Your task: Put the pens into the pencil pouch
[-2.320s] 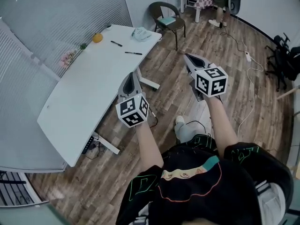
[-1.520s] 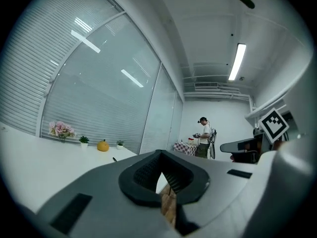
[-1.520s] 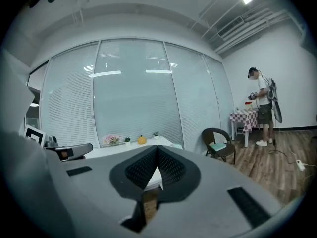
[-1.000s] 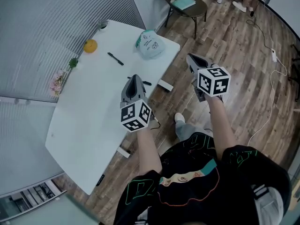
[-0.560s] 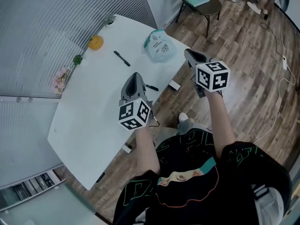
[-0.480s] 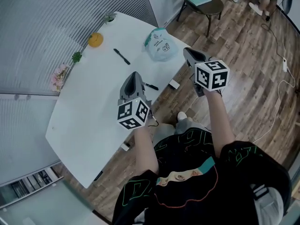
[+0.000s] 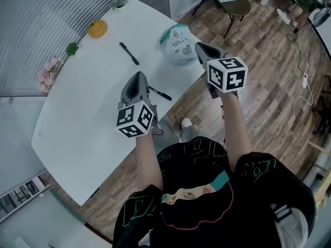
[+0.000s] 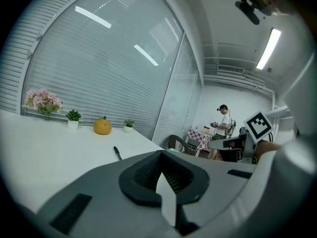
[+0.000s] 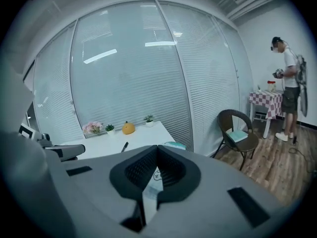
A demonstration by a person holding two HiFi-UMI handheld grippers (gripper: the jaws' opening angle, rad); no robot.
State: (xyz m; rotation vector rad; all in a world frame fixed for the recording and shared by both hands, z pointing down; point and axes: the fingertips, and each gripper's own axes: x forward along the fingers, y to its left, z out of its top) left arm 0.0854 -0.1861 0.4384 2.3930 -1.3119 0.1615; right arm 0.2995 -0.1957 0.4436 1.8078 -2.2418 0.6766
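The task is at the approach step. Both pens lie loose on the white table (image 7: 77,118) and neither is picked up.

- **Pens:** 1 pen (image 7: 129,53) lies out toward the middle of the table. The other pen (image 7: 160,93) lies close to the near edge.
- **Pouch:** The pouch (image 7: 177,39) sits at the table's far corner, well apart from both pens. Whether its mouth is open cannot be told from here.
- **Left gripper:** The left gripper (image 7: 137,77) hovers over the table near the closer pen. Its jaws are pressed together with nothing between them.
- **Right gripper:** The right gripper (image 7: 198,46) hangs by the pouch's edge. Its jaws are also together and empty.

The next move likely calls for spreading the left jaws, lowering them across the closer pen's barrel and closing on it. The right gripper looks placed to open and then steady the pouch or hold its mouth. A thin pen lying flat on a smooth top may roll or slip, so a square grip matters.
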